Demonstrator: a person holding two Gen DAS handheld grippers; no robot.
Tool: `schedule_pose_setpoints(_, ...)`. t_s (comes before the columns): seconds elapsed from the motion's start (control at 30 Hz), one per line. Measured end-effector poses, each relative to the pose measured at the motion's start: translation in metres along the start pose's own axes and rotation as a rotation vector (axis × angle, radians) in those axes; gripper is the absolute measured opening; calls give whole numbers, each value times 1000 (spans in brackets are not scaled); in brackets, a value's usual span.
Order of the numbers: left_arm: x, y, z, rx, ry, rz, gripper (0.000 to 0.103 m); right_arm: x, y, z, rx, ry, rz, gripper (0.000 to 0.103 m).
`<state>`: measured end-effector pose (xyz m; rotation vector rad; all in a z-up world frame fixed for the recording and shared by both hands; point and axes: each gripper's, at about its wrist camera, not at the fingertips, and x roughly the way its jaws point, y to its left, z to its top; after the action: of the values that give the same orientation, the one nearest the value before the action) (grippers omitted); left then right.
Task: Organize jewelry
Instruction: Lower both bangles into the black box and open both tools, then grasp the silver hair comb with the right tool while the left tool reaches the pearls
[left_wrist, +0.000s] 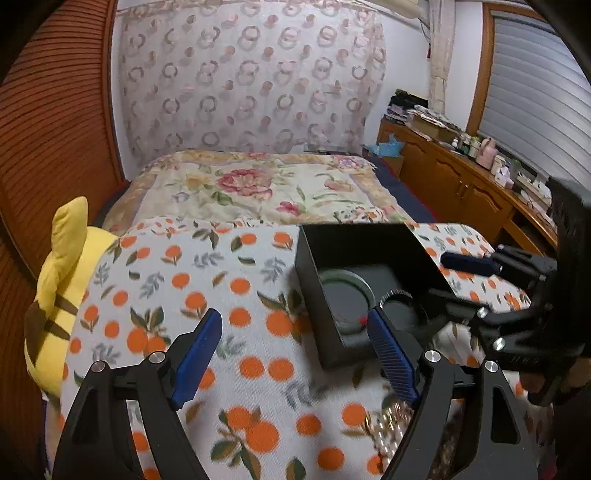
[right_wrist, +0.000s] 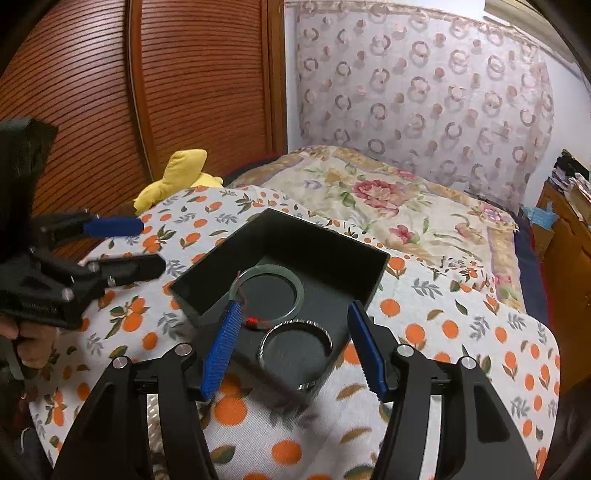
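On the orange-print cloth (right_wrist: 461, 332) in front of you sits one black open box (right_wrist: 325, 243), and inside it lie two bangles: one pale green bangle (right_wrist: 295, 282) toward the back and one silver bangle (right_wrist: 325, 332) toward the near edge, close together on the box floor. One small red bead on a thread (right_wrist: 253, 320) lies between them, near the green one; whether it is tied to that bangle you cannot tell from these views.

Your right gripper (right_wrist: 291, 345) hangs over the near side of the box with its two blue pads spread wide, grasping nothing; the silver bangle shows between them. Your left gripper (left_wrist: 291, 354) is likewise released, its two pads far apart above the cloth, the right pad over the box's near corner.

Down by your left gripper's right finger lies one strand of pale beads (left_wrist: 388, 424) on the cloth, outside the box and partly hidden, too blurred to count.

One yellow plush toy (left_wrist: 62, 284) rests at the cloth's left edge.
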<state>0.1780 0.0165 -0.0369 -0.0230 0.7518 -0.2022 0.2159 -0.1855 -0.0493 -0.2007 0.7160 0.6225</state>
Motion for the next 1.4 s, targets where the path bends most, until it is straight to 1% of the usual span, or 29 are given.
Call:
schedule_pose_setpoints(0.13,-9,-8,-19,3,8,-22,81,-27,4,-17,20,-20,-8,62)
schedule_pose_setpoints(0.33,-21,-19,-44,8,17,-44,81,-57,12,-58,48,-6,-27,62)
schedule_pose_setpoints(0.37,-23,-21,-48,8,16,-48,81,-61,13,-64,53,-2,-30,62)
schedule_pose_setpoints(0.47,-30,-25,-58,7,12,-57,86,-70,15,-84,83,13,-36,62)
schedule_pose_setpoints(0.53,-34,-28,-64,11,13,-60,87,-74,17,-93,98,20,-35,62)
schedule_pose_setpoints(0.63,-39,-30,-73,13,17,-62,87,-75,19,-108,135,35,-11,62)
schedule_pose_setpoints(0.83,-45,-33,-88,11,26,-64,88,-71,28,-118,184,57,39,62)
schedule_pose_setpoints(0.93,-46,-35,-92,13,29,-59,88,-67,30,-121,186,63,39,62)
schedule_pose_setpoints(1.17,-51,-40,-99,21,36,-65,88,-59,26,-125,236,94,59,62)
schedule_pose_setpoints(1.4,-49,-42,-101,23,46,-67,88,-53,32,-126,235,110,72,63)
